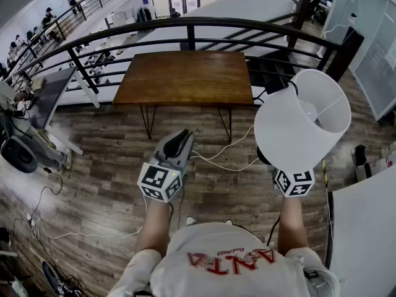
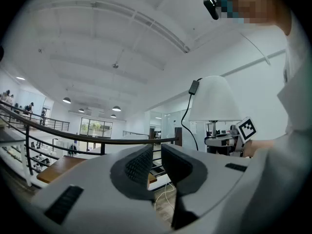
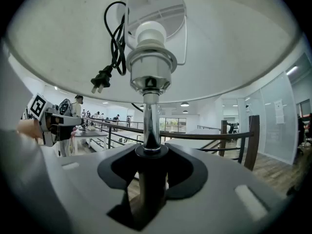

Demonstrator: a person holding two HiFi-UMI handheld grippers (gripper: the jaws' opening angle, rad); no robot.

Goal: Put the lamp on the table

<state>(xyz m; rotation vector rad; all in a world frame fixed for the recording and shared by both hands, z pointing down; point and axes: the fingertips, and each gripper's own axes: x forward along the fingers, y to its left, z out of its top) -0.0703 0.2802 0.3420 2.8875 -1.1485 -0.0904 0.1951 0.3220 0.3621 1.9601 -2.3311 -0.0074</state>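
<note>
The lamp (image 1: 303, 119) has a white shade, a chrome stem and a dark base. My right gripper (image 3: 148, 152) is shut on its stem just above the base and holds it up over the floor, to the right of the table and nearer me. In the right gripper view the lamp's black cord and plug (image 3: 103, 77) hang bundled inside the shade. The brown wooden table (image 1: 185, 76) stands ahead on thin metal legs with a bare top. My left gripper (image 1: 176, 144) hovers in front of the table, its jaws drawn together with nothing between them. In the left gripper view the lamp (image 2: 214, 99) shows at the right.
A black railing (image 1: 185, 25) curves behind the table, with a drop beyond it. White cables (image 1: 223, 156) lie on the wood floor under and in front of the table. A white tabletop (image 1: 365, 228) is at my right, and a desk with equipment (image 1: 37, 104) at the left.
</note>
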